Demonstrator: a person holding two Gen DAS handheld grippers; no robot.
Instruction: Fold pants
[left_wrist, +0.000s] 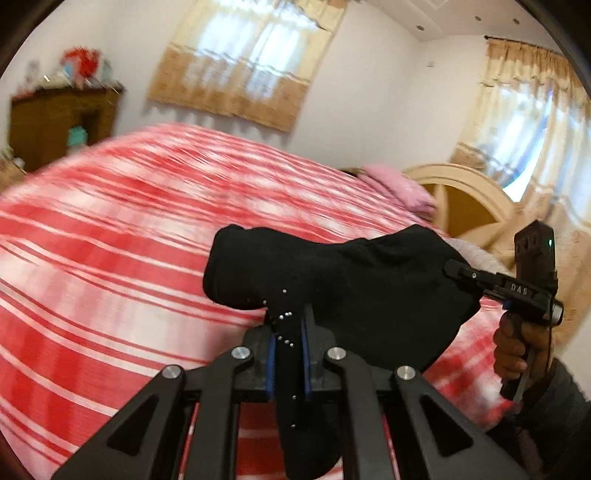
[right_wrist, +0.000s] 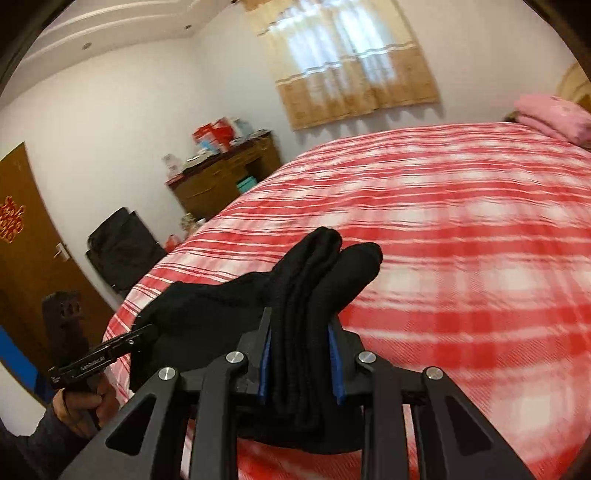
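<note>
Above the checked bed (right_wrist: 461, 240), both hand-held grippers clamp black pants (left_wrist: 332, 277).

We log both wrist cameras close above the red plaid bed (left_wrist: 110, 258), left facing right toward the headboard (left_wrist: 461, 192), right facing left toward the door (right_wrist: 26, 229), sharing the black pants (right_wrist: 229, 302).

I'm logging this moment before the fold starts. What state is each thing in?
Pants: bunched, lifted off the bed, held at both ends.
Left gripper: shut on the pants.
Right gripper: shut on the pants.
Bed: covered with a red checked spread.
Curtains: drawn.
Door: shut, apparently.
</note>
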